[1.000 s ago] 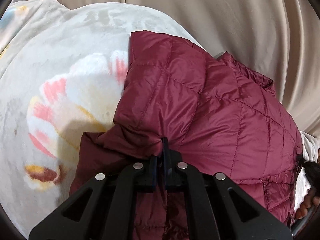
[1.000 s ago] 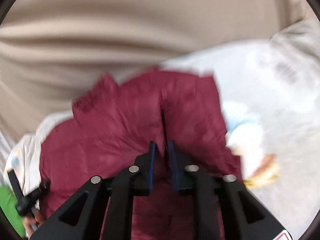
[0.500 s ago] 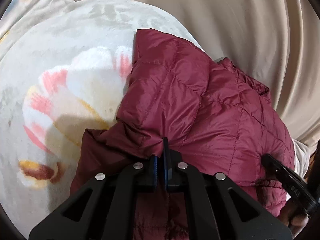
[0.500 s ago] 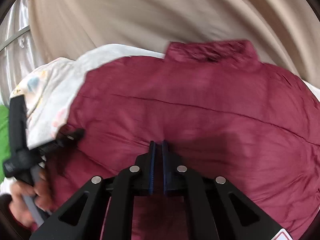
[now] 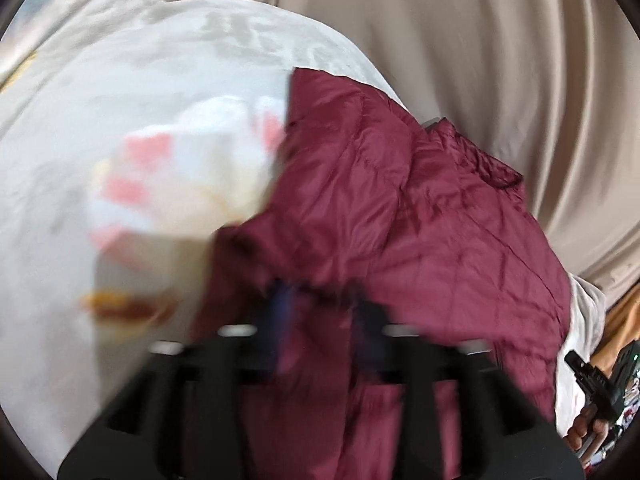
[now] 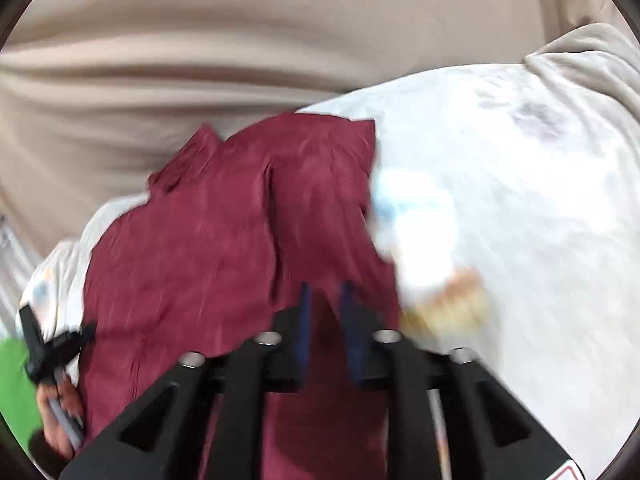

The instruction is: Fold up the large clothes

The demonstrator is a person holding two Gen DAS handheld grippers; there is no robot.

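Left gripper: the black two-finger tool was seen heavily blurred, its blue-padded fingers spread apart, with jacket fabric lying in the gap between them; whether the cloth was touched could not be told.
Right gripper: its jaws were likewise found parted, a narrow gap shown between the blue pads, with red fabric beneath and between them, nothing pinched.
Jacket: the maroon quilted puffer jacket was spread over the bed, its collar turned toward the curtain and one part folded over the body.
Jacket, right wrist view: a long crease was seen running down its middle.
Blanket: the white fleece blanket with pink and orange flower print was seen under the jacket.
Curtain: the beige pleated curtain was hung behind the bed.
Person's hand: it was glimpsed at the left edge, wrapped round the other tool's handle.
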